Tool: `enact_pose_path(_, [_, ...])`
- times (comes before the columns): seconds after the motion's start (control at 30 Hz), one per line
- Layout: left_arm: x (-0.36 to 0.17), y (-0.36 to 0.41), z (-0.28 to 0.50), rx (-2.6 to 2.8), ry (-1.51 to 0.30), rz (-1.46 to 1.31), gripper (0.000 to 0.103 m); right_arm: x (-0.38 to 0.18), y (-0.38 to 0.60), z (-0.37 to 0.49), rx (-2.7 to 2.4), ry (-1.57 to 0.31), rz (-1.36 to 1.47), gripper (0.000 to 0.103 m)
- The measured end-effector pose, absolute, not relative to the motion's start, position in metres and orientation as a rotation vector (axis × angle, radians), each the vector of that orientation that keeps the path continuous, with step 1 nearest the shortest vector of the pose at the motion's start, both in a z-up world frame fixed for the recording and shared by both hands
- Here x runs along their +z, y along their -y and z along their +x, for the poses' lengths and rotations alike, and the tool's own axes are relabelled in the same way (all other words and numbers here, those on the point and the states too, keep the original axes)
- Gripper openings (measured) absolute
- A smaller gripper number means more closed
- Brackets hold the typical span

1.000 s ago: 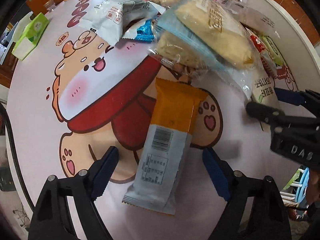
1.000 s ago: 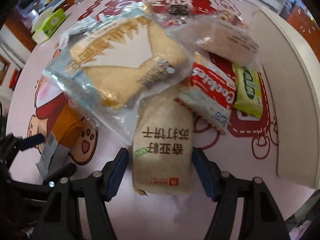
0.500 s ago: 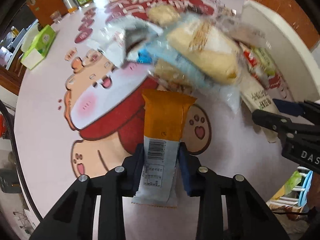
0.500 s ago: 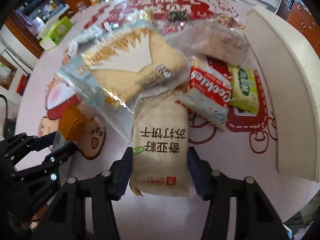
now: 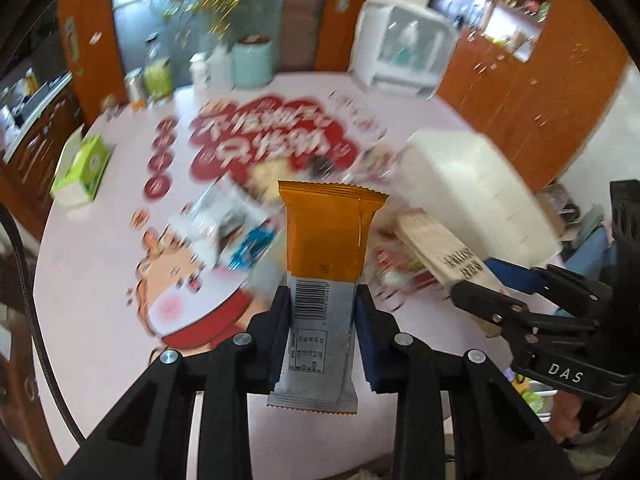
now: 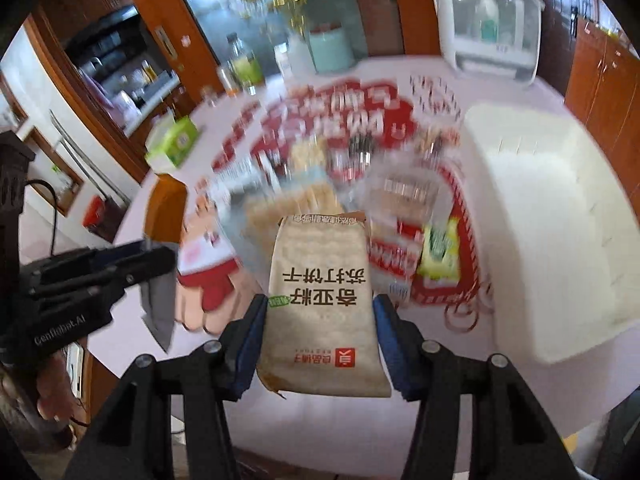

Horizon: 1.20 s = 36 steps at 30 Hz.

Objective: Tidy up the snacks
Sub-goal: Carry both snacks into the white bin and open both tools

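Note:
My left gripper (image 5: 322, 312) is shut on an orange and grey snack bar (image 5: 326, 248) and holds it lifted above the table. My right gripper (image 6: 320, 320) is shut on a beige soda cracker pack (image 6: 322, 292), also lifted; that pack shows in the left wrist view (image 5: 444, 252). The rest of the snack pile (image 6: 360, 204) lies blurred on the pink cartoon tablecloth (image 5: 100, 288). A white bin (image 6: 552, 216) stands at the right of the pile.
A green tissue box (image 5: 80, 172) lies at the table's left. Bottles and jars (image 6: 244, 68) and a white appliance (image 6: 488, 20) stand at the far edge. Wooden cabinets ring the room.
Both grippers closed on their packs and lifted them off the table; both views tilted up from the tabletop toward the room.

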State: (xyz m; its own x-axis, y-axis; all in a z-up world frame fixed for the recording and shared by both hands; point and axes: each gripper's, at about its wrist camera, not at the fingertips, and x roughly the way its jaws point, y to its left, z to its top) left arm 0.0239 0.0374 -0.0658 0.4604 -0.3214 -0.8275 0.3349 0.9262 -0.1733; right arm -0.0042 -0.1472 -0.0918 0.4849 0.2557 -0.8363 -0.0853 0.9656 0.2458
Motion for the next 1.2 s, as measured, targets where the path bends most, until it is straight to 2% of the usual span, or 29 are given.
enact_pose_path(0.37, [-0.002, 0.091, 0.045, -0.585, -0.897, 0.026, 0.030, 0.001, 0.242, -0.002, 0.033, -0.819, 0.148, 0.054])
enact_pose_path(0.67, [-0.022, 0.229, 0.080, -0.682, -0.935, 0.097, 0.032, -0.014, 0.340, 0.009, -0.167, -0.851, 0.123, 0.055])
enact_pose_path(0.7, [-0.028, 0.241, 0.084, -0.691, -0.949, 0.113, 0.034, -0.019, 0.350, 0.013, -0.191, -0.863, 0.108, 0.056])
enact_pose_path(0.77, [-0.038, 0.258, 0.089, -0.657, -0.974, 0.137, 0.048, -0.028, 0.363, 0.020, -0.237, -0.873, 0.075, 0.058])
enact_pose_path(0.83, [-0.048, 0.265, 0.098, -0.592, -1.010, 0.139, 0.088, -0.037, 0.377, 0.023, -0.287, -0.888, 0.049, 0.058])
enact_pose_path(0.87, [-0.051, 0.264, 0.100, -0.581, -1.018, 0.126, 0.094, -0.042, 0.385, 0.024, -0.313, -0.896, 0.055, 0.058])
enact_pose_path(0.9, [-0.053, 0.259, 0.101, -0.580, -1.022, 0.098, 0.096, -0.047, 0.393, 0.025, -0.325, -0.910, 0.073, 0.060])
enact_pose_path(1.0, [-0.062, 0.247, 0.106, -0.565, -1.044, 0.024, 0.096, -0.057, 0.409, 0.026, -0.283, -0.961, 0.171, 0.075])
enact_pose_path(1.03, [-0.065, 0.243, 0.107, -0.556, -1.050, 0.007, 0.096, -0.061, 0.413, 0.025, -0.277, -0.973, 0.195, 0.077])
enact_pose_path(1.2, [-0.071, 0.214, 0.109, -0.496, -1.020, -0.093, 0.096, -0.071, 0.411, 0.029, -0.273, -1.017, 0.202, 0.078])
